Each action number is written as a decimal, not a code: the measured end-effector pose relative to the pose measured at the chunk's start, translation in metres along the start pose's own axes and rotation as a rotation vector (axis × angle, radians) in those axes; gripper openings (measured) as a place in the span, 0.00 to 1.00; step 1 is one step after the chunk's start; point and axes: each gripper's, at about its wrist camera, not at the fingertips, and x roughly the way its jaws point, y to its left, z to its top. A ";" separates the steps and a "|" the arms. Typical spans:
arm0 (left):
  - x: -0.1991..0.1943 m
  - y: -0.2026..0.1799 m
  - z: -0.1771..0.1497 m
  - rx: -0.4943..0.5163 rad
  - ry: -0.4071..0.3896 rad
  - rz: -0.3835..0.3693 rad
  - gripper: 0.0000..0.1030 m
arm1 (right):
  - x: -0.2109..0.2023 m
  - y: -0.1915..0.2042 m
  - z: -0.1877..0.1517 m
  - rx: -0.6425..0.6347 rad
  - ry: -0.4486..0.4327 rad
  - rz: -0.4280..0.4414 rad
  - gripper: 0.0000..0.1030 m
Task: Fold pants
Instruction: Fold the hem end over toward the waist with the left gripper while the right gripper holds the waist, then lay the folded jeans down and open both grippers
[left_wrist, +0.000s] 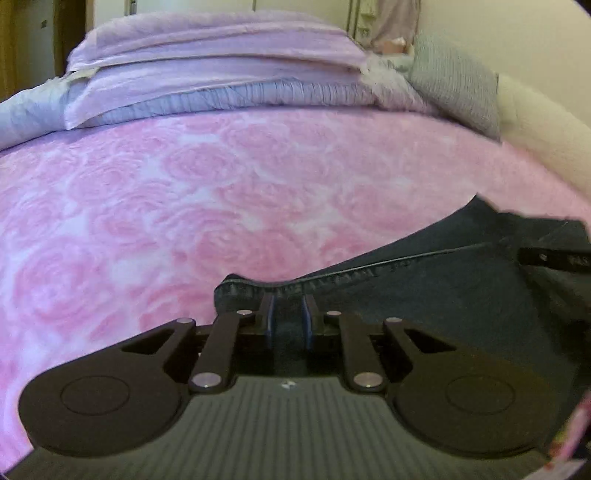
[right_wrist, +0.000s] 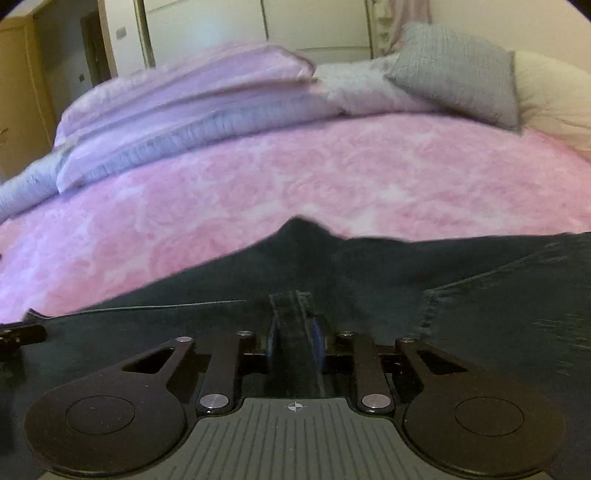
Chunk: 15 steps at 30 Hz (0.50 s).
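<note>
Dark blue denim pants (left_wrist: 424, 295) lie on a pink rose-patterned blanket (left_wrist: 184, 203). In the left wrist view my left gripper (left_wrist: 288, 310) is shut on a stitched hem edge of the pants, cloth pinched between its blue pads. The right gripper's black tip shows at the right edge (left_wrist: 554, 258). In the right wrist view my right gripper (right_wrist: 295, 332) is shut on a thick seamed fold of the pants (right_wrist: 369, 266), which spread across the lower picture over the blanket (right_wrist: 332, 177). A peak of denim rises ahead of it.
Folded lilac and grey bedding (left_wrist: 221, 74) is stacked at the far side of the bed. A grey cushion (right_wrist: 461, 74) and a cream pillow (right_wrist: 554, 96) lie at the far right. Wardrobe doors (right_wrist: 221, 26) and a wall stand behind.
</note>
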 end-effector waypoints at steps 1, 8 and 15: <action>-0.016 0.000 -0.003 -0.007 -0.016 -0.015 0.13 | -0.025 0.001 -0.006 -0.017 -0.024 0.008 0.16; -0.086 -0.019 -0.062 0.025 0.026 -0.078 0.13 | -0.055 0.013 -0.070 -0.165 0.063 -0.044 0.16; -0.094 -0.031 -0.067 -0.006 0.043 -0.010 0.13 | -0.074 0.033 -0.066 -0.207 0.038 -0.074 0.18</action>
